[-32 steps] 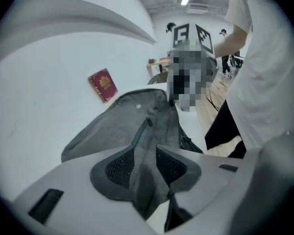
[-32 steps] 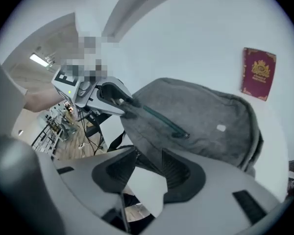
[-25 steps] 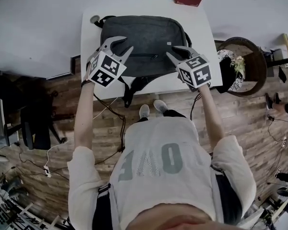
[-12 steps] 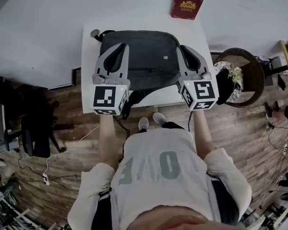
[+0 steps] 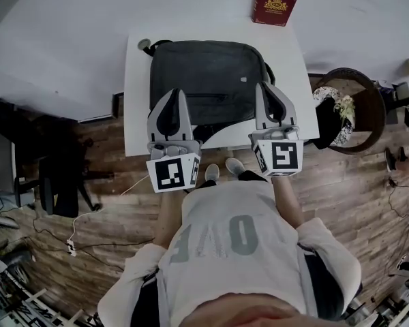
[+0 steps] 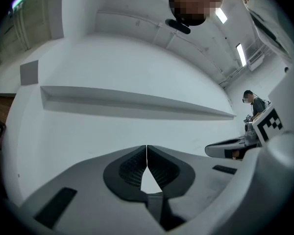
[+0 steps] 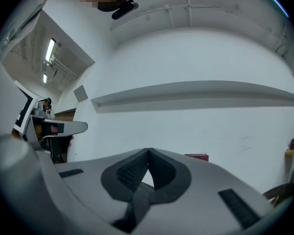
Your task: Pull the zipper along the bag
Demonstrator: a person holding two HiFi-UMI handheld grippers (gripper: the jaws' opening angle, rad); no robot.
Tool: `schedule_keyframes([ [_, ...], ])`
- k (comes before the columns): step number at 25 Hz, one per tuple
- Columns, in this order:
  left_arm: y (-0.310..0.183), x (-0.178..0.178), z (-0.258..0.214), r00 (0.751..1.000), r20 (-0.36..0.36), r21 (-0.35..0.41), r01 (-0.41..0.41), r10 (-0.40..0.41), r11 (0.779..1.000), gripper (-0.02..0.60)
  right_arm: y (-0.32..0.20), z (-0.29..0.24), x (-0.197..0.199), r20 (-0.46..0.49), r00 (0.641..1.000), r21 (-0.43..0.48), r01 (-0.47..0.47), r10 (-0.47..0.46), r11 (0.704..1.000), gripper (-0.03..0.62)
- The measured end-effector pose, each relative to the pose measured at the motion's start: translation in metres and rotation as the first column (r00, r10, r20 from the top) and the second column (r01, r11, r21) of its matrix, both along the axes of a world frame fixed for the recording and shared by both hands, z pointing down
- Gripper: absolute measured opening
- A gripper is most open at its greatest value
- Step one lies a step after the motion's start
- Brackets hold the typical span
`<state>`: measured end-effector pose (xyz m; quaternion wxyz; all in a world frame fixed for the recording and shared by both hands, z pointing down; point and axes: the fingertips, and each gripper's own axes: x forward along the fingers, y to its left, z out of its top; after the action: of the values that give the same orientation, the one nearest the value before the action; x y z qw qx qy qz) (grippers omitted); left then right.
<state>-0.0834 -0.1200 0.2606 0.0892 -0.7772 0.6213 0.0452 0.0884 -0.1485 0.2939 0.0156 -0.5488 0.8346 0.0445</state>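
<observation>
On the white table (image 5: 136, 125) the dark grey bag (image 5: 208, 70) lies flat and fills most of the table's middle. A zipper (image 5: 208, 95) runs as a thin dark line across the part of the bag nearest the table's near edge. It is too small to tell where the slider sits, or whether the zipper is open or closed.

Above the table's near edge the left gripper (image 5: 176, 92) and the right gripper (image 5: 268, 86) are held side by side. Both point about level toward the pale wall (image 6: 137, 126) behind the table. Their jaws have just been closing, and now the tips of each pair meet with nothing between them; each gripper view shows only bare wall past its own tips. Neither tool touches the bag.

One second ago both grippers were tipped down over the near half of the table, with jaws spread, close above the bag. Since then they have risen, turned level and come back toward the person. The bag lies on the table as it did before.

From this I judge that the hands have left the bag. Either the pull along the zipper is finished, or no pull is under way at this moment.

A red book (image 5: 275, 5) stands past the table's far right corner, well apart from the work.
</observation>
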Motion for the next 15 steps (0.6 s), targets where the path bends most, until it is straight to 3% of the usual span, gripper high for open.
schedule_keyframes([
  [15,0.008,-0.012,-0.001,0.999,0.009,0.022,0.053,-0.053,0.998,0.026,0.012,0.006,-0.005,-0.002,1.000,-0.010,0.026,-0.026,1.000,0.028],
])
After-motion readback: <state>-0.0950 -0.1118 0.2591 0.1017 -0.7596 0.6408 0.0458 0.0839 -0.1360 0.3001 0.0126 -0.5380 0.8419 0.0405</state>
